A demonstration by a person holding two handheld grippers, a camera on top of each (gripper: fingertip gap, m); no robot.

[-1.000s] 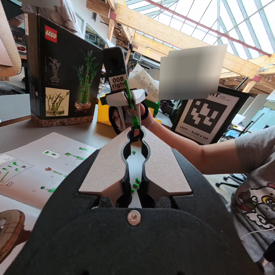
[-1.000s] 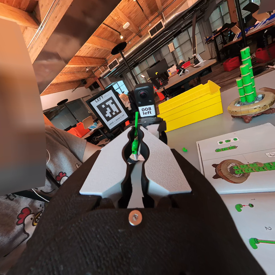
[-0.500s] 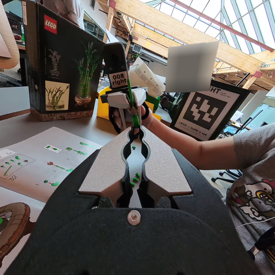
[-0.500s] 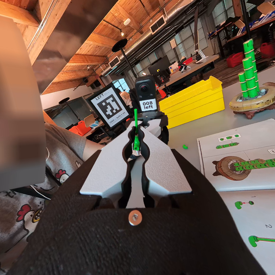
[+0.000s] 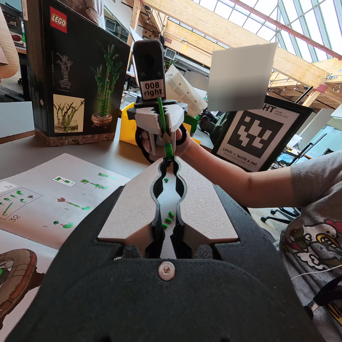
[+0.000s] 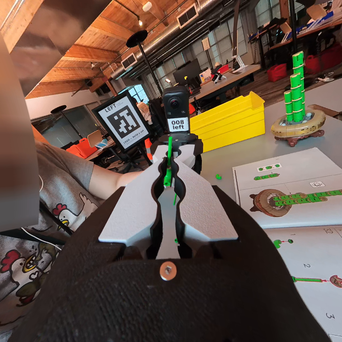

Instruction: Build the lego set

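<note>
A thin green stem piece (image 5: 162, 120) runs between the two grippers, which face each other tip to tip above the table. My right gripper (image 6: 169, 161) is shut on the stem (image 6: 168, 173); it also shows in the left wrist view (image 5: 163, 133). The stem's thicker lower end (image 5: 168, 150) sits in the closed tips of my left gripper (image 5: 168, 159), which shows opposite in the right wrist view (image 6: 175, 151). The partly built bamboo model (image 6: 296, 96) stands in its round pot (image 6: 298, 127) at the far right.
The open instruction booklet (image 5: 55, 194) lies on the grey table, also in the right wrist view (image 6: 296, 212). Loose green bits (image 5: 169, 219) and a small green piece (image 6: 218, 176) lie below. A yellow bin (image 6: 227, 124), the set's box (image 5: 74, 83) and a marker sign (image 5: 255, 137) stand behind. Less than 4 cm separates the two grippers' tips.
Both grippers stay joined on the stem and have shifted only slightly. The left view has tilted down a little, so more of the booklet shows.
</note>
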